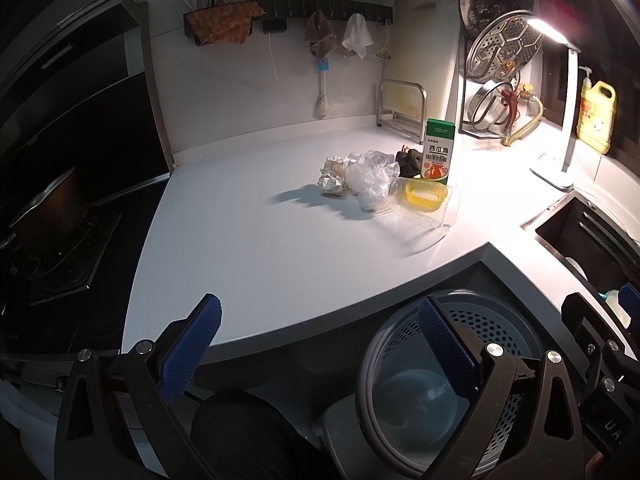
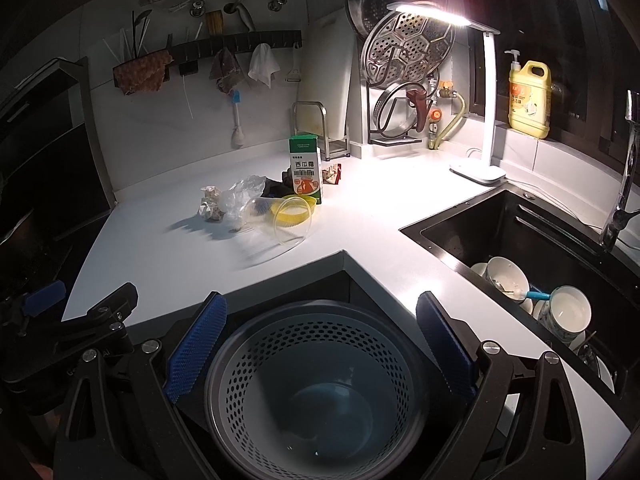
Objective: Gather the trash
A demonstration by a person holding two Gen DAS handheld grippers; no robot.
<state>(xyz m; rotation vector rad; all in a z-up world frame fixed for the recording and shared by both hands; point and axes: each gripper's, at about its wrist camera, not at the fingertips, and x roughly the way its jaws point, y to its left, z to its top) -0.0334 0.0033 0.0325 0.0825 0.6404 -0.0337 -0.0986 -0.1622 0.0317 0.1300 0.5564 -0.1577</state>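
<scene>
A pile of trash lies on the white counter (image 1: 260, 264): crumpled foil balls (image 1: 332, 178), a clear plastic bag (image 1: 370, 176), a clear cup on its side (image 1: 424, 216) with a yellow lid (image 1: 424, 194), a green-and-white carton (image 1: 438, 150) and a dark wrapper (image 1: 410, 162). The right wrist view shows the same pile, with the carton (image 2: 306, 170) and cup (image 2: 286, 216). A grey perforated bin (image 2: 316, 384) stands below the counter edge. My left gripper (image 1: 320, 344) is open and empty, near the counter's front edge. My right gripper (image 2: 320, 344) is open and empty above the bin.
A black sink (image 2: 520, 240) with bowls (image 2: 508, 280) lies to the right. A lit desk lamp (image 2: 486, 92), a yellow soap bottle (image 2: 528, 100) and a rack of pan lids (image 2: 404, 64) stand at the back. A stove with a pot (image 1: 48, 212) is at the left.
</scene>
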